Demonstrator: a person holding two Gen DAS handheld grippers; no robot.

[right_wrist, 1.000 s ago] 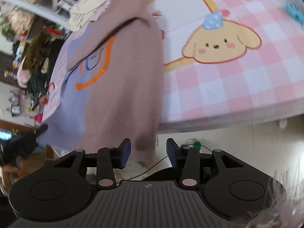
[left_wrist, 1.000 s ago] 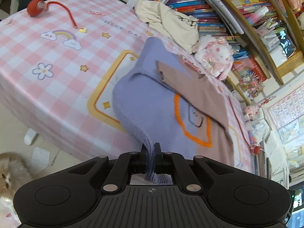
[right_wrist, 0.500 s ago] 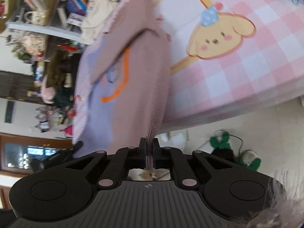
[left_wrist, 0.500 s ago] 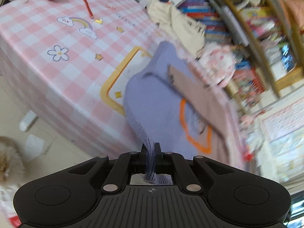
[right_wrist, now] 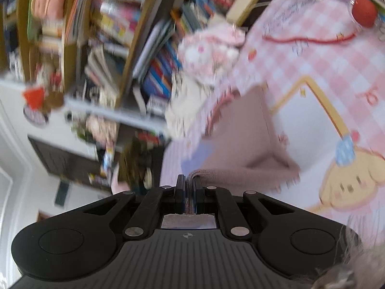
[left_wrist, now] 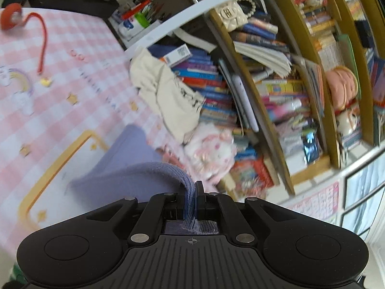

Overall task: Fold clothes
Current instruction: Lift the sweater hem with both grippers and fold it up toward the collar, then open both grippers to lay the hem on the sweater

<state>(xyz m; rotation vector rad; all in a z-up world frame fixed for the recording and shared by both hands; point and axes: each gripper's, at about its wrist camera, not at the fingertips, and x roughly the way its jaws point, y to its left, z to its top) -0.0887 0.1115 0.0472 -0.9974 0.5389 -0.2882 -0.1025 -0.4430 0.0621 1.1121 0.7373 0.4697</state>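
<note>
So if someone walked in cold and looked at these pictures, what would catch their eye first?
Probably the sweater, lilac on one side and dusty pink on the other, its knit hem pinched in both the left gripper and the right gripper above the pink checked tablecloth. Behind it looms a crammed, colourful bookshelf.

Bare pink checked tablecloth (left_wrist: 79, 77) gives clear passage to the left. A red ball with cord (left_wrist: 10, 18) lies far left. The far edge is blocked by a cream cloth (left_wrist: 166, 96), a plush toy (left_wrist: 211, 147) and crowded bookshelves (left_wrist: 276, 84).
</note>
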